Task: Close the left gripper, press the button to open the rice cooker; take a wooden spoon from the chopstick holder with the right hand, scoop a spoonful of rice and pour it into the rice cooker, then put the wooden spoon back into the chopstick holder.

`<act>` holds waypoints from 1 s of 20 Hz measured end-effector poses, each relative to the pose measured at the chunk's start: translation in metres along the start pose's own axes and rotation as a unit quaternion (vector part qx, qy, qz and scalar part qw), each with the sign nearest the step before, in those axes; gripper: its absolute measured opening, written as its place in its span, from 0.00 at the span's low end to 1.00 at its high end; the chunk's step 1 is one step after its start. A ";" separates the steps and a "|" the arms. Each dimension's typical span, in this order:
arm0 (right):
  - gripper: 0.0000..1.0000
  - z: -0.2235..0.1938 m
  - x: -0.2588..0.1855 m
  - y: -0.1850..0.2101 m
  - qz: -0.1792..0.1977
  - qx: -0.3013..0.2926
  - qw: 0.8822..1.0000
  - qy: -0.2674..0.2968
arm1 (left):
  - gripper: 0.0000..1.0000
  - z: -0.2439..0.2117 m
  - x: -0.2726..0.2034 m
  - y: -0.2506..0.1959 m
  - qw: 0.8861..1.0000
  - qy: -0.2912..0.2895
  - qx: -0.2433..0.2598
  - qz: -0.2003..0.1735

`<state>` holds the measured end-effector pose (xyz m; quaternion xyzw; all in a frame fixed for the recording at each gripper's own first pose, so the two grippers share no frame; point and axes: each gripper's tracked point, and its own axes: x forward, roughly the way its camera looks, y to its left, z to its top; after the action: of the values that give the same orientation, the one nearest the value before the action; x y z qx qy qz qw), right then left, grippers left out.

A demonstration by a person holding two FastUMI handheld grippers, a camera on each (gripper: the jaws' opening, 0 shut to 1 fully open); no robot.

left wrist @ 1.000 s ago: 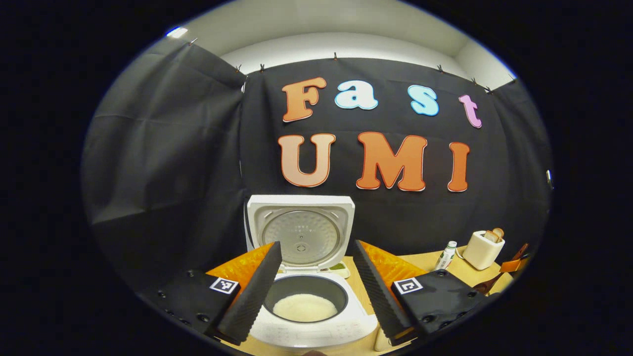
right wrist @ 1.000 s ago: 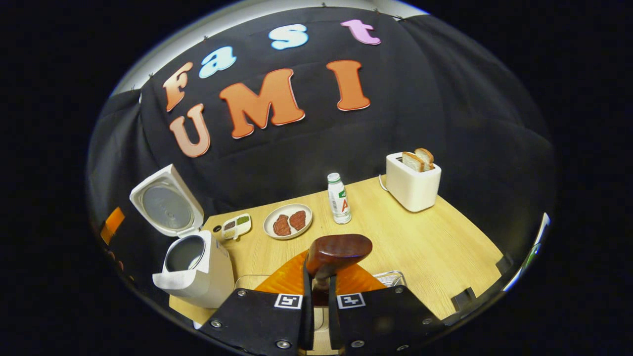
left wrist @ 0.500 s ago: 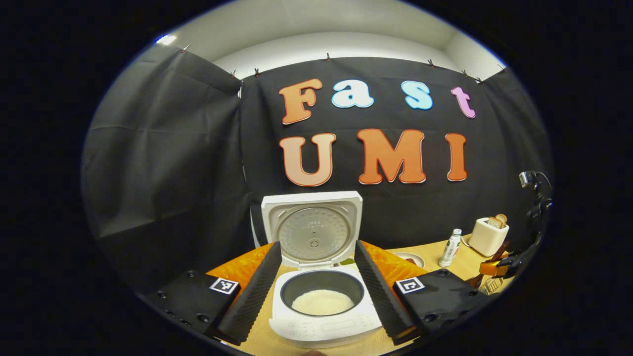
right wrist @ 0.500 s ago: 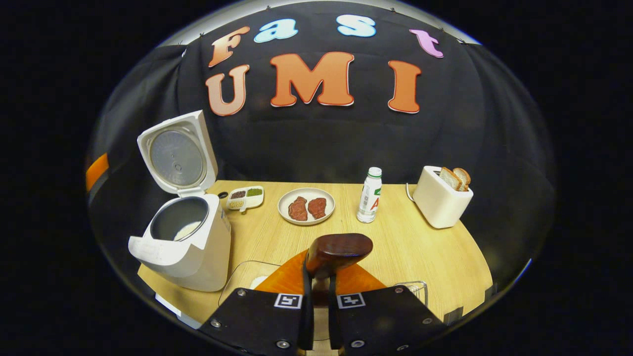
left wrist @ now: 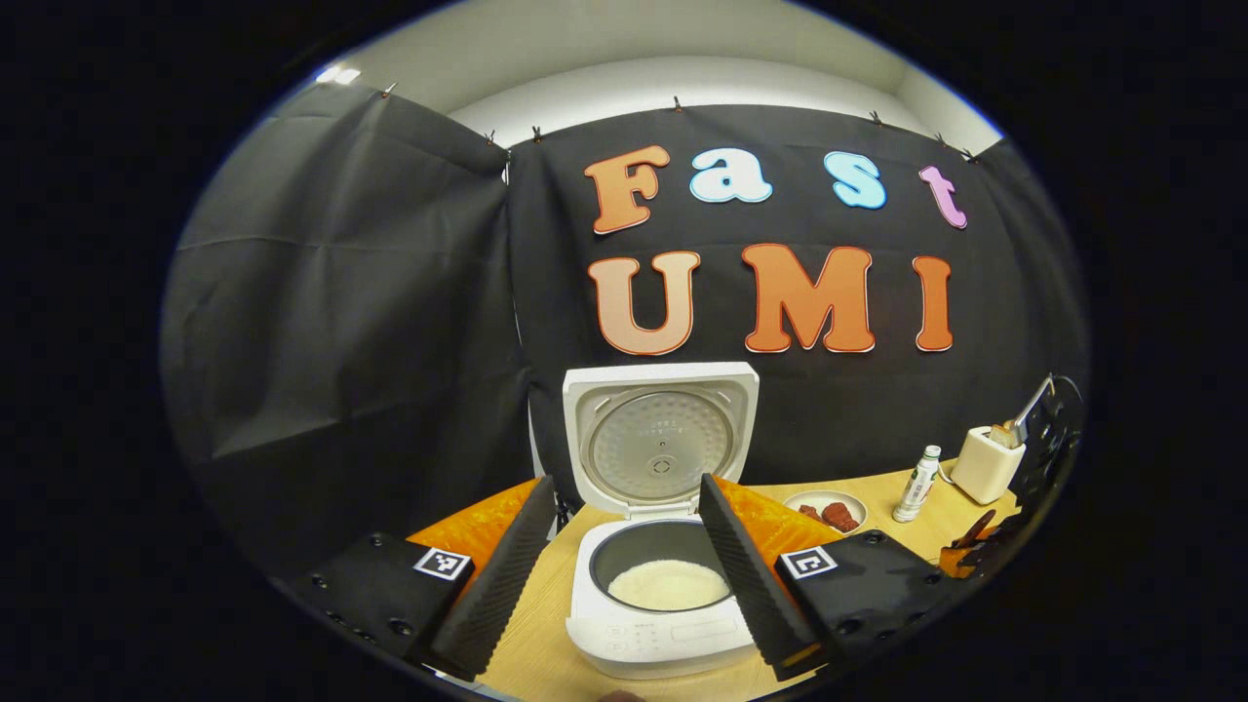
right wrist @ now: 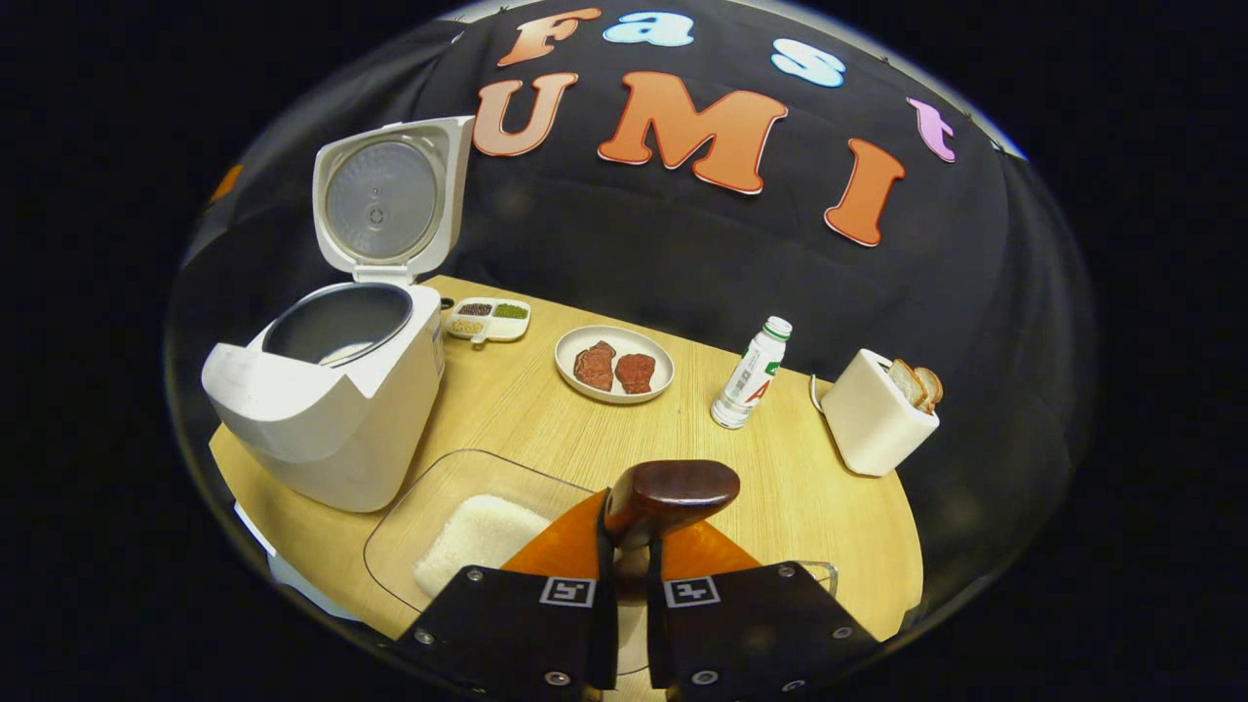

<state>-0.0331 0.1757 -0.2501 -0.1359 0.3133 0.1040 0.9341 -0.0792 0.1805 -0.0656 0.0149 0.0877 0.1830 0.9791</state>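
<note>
The white rice cooker (left wrist: 663, 639) stands with its lid (left wrist: 661, 439) raised, and white rice (left wrist: 668, 583) lies in its pot. My left gripper (left wrist: 624, 485) is open in front of the cooker, apart from it, with nothing between its fingers. My right gripper (right wrist: 624, 546) is shut on the dark wooden spoon (right wrist: 671, 490), whose rounded end sticks up above the fingers. It hovers over a clear glass dish of rice (right wrist: 478, 531) beside the rice cooker (right wrist: 331, 400). A clear holder rim (right wrist: 817, 570) peeks out behind the right finger.
On the wooden table (right wrist: 780, 487) stand a plate with two pieces of meat (right wrist: 614, 363), a small white bottle (right wrist: 751, 372), a toaster holding bread (right wrist: 877, 414) and a divided seasoning dish (right wrist: 487, 319). The other gripper (left wrist: 980, 541) is at the far right of the left gripper view.
The left gripper has drawn back and to the left, so the cooker looks smaller and farther right. The right gripper has tipped down with the spoon; the glass dish of rice has come into view.
</note>
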 end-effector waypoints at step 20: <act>0.12 -0.026 0.002 0.041 0.090 0.120 0.989 0.000 | 1.00 -0.025 0.008 -0.015 0.999 0.051 0.013 -0.009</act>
<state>-0.0574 0.2060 -0.2792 0.0059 0.3348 0.1498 0.9303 -0.0706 0.1693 -0.0922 0.0173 0.1400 0.1735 0.9747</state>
